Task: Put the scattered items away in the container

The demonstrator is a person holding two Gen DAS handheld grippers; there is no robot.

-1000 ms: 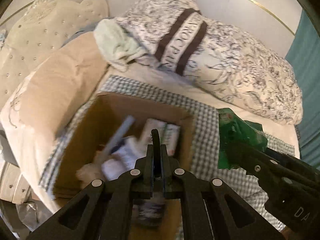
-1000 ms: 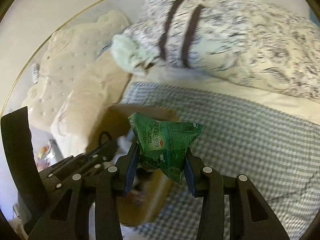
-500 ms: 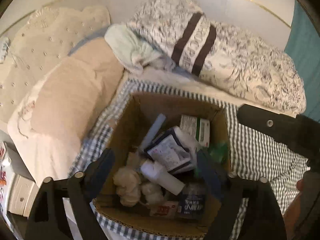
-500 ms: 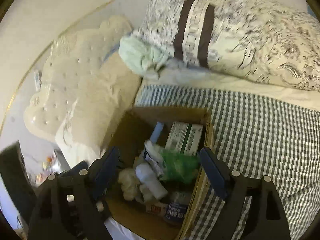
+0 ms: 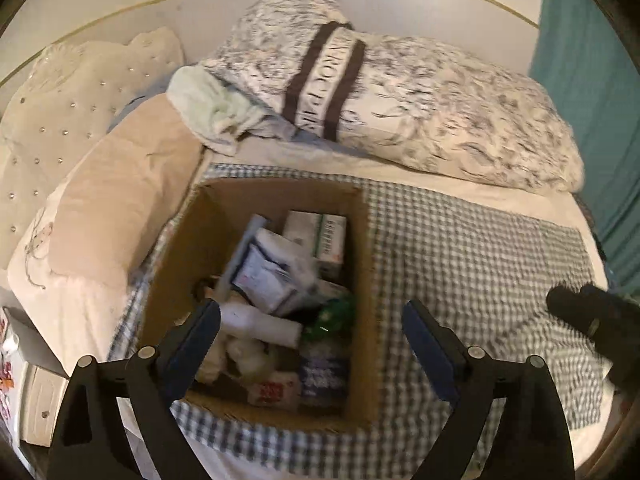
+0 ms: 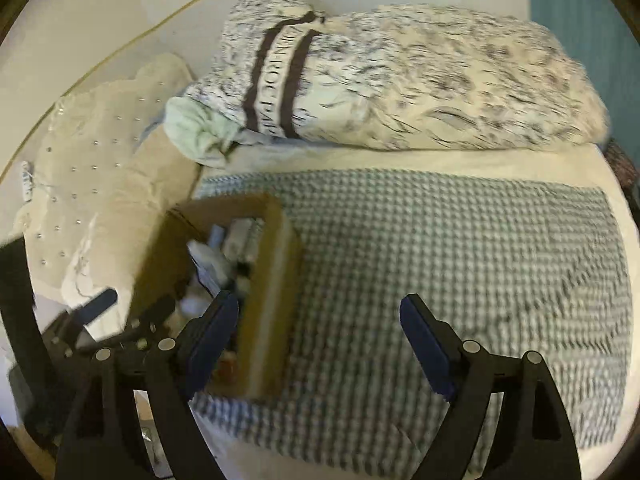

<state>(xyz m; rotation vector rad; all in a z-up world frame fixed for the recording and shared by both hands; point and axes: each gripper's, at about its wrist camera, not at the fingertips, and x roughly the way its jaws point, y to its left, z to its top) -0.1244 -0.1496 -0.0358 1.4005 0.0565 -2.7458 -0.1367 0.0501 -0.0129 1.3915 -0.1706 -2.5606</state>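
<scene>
Left wrist: one box, perhaps full.

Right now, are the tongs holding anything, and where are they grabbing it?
Nothing is held. The left tongs and the right tongs both stand wide open and empty. The green packet lies inside the cardboard box.

The brown cardboard box sits open-topped at centre frame in the left wrist view, pretty stuffed. Inside there's a green crinkly packet low right, a white-and-green carton up top, and a white tube lying flat.
</scene>
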